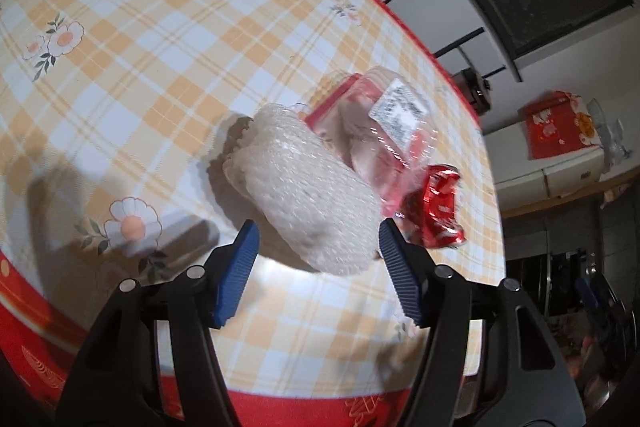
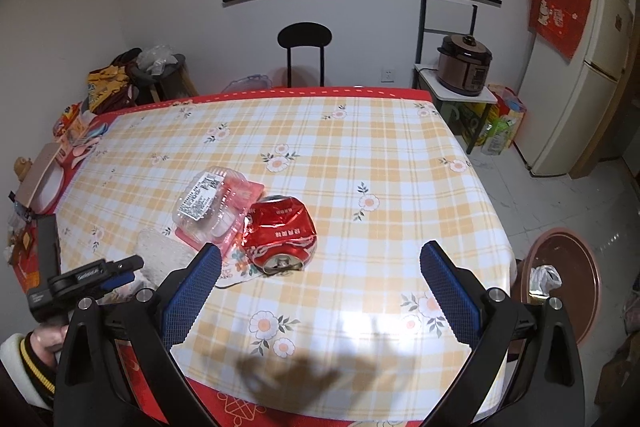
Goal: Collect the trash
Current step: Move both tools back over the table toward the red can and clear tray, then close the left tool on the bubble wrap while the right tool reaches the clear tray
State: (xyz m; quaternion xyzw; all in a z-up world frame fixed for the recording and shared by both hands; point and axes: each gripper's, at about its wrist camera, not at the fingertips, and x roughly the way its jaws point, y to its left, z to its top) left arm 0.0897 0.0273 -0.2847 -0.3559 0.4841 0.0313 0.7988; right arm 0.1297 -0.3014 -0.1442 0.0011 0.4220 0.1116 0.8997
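A roll of bubble wrap lies on the checked tablecloth, just beyond my open left gripper, whose blue pads stand either side of its near end without touching. Behind it lie a clear plastic food box with a label and a crushed red can. In the right wrist view the can, the box and the bubble wrap lie ahead and left of my open, empty right gripper. The left gripper shows at lower left.
A round brown bin with a white bag stands on the floor by the table's right edge. A black chair is at the far side. A rice cooker, fridge and clutter surround the table.
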